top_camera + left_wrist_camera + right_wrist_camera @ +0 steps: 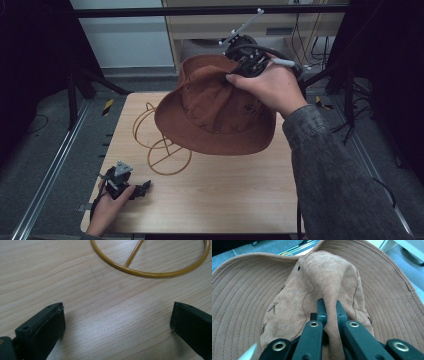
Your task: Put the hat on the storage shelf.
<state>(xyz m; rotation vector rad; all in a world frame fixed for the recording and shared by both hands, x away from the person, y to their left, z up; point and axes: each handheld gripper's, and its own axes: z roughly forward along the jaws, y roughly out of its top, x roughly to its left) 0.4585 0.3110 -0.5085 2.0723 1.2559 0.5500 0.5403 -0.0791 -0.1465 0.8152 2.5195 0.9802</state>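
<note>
Two jaws of my right gripper (329,315) are pinched on a fold of suede at the crown of the brown brimmed hat (215,112), which hangs in the air over the far half of the table (225,200), just above and partly in front of the yellow wire hat stand (162,145). My left gripper (117,317) rests low near the table's near-left corner, jaws spread wide with nothing but bare wood between them.

I judge the hat light and soft: the crown puckers into a ridge where I squeeze it, and the stitched brim droops a little under its own weight. The crown fold is a fair hold, since it gathers easily and will not crack. Whether the brim touches the stand's upper loop I cannot quite tell from above.
</note>
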